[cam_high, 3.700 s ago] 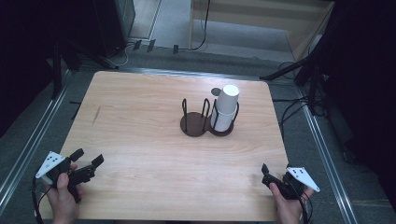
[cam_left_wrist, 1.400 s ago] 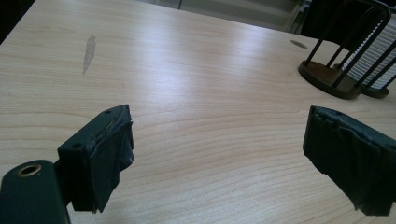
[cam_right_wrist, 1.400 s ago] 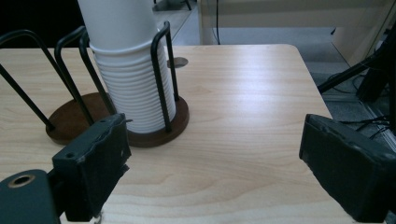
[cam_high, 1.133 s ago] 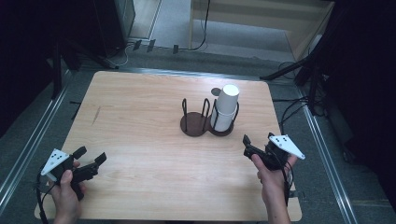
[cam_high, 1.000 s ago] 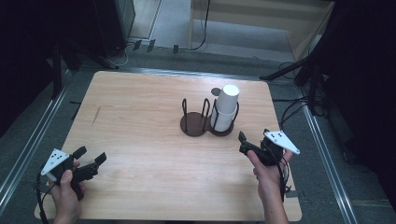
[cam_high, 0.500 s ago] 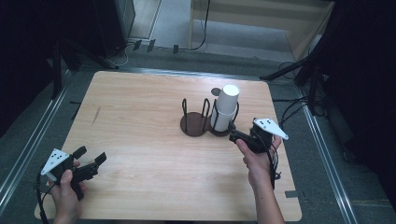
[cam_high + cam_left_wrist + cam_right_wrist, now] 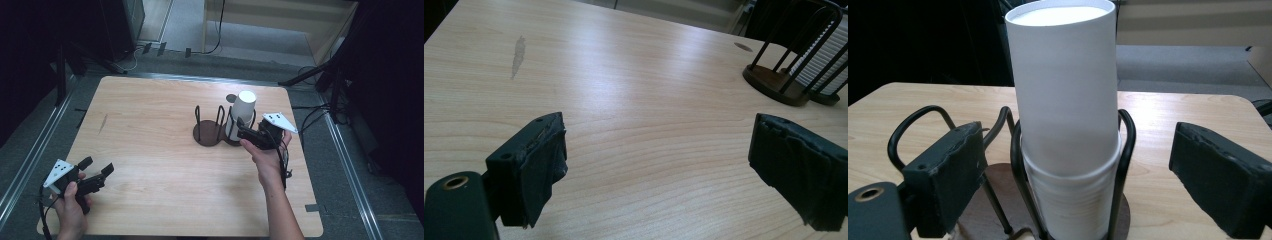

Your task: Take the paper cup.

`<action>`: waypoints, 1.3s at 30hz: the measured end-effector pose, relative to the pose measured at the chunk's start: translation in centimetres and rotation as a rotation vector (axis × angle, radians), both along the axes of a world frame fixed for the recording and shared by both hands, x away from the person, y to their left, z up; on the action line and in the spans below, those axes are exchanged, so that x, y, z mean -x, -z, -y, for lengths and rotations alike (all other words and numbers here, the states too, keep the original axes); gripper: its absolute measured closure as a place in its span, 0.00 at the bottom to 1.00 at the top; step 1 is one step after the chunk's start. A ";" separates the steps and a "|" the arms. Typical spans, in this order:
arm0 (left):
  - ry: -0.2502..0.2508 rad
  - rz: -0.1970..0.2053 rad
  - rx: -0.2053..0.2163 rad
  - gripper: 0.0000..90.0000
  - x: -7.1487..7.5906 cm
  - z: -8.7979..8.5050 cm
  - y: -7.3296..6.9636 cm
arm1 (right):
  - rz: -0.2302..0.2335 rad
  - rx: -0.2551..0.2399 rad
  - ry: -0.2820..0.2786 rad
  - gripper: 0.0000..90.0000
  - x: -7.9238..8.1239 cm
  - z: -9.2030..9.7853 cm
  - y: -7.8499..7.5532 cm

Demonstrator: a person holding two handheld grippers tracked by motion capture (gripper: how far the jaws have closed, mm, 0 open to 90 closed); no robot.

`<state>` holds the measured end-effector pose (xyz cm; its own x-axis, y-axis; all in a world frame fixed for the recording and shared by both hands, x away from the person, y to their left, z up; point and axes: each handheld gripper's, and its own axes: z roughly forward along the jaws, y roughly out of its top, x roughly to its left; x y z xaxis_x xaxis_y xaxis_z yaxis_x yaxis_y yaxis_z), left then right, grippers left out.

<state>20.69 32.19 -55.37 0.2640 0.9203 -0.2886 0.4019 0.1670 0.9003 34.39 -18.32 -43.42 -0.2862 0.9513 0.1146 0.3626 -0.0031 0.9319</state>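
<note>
Near edge first. My left gripper (image 7: 95, 172) sits at the near-left corner of the table (image 7: 150, 130), jaws wide apart, nothing btwn them. In the left gripper view the two black pads frame bare wood only; a grey smudge (image 7: 517, 52) marks the surface farther out, and the holder shows at the far right of that view.

Mid-table, right side: my right gripper (image 7: 243, 131) is up close to the stack of white paper cups (image 7: 240, 114). Jaws open about as wide as on the left, holding nothing. In the right gripper view the stack (image 7: 1065, 105) stands btwn the two pads w/ a gap on each side, no contact that I can see. Grey plate on top of the gripper points toward the table's right edge.

The cups stand upright in the right-hand ring of a dark wire cup holder (image 7: 215, 131) w/ two round bases; top cup leans a touch. Left-hand ring is empty. Holder sits right of centre, toward the far edge.

Beyond it: small dark round spot (image 7: 231, 98) on the wood just behind the cups.
</note>
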 end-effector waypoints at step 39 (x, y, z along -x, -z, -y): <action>0.007 -0.005 -0.001 0.10 -0.1 0.0 0.0 | -0.011 0.062 0.075 0.26 -4.9 -3.2 1.6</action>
<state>20.76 32.19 -55.36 0.2686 0.9189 -0.2889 0.4079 0.1632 0.8983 39.30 -15.14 -44.97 -0.2125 0.9754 0.0579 0.3736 0.0264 0.9272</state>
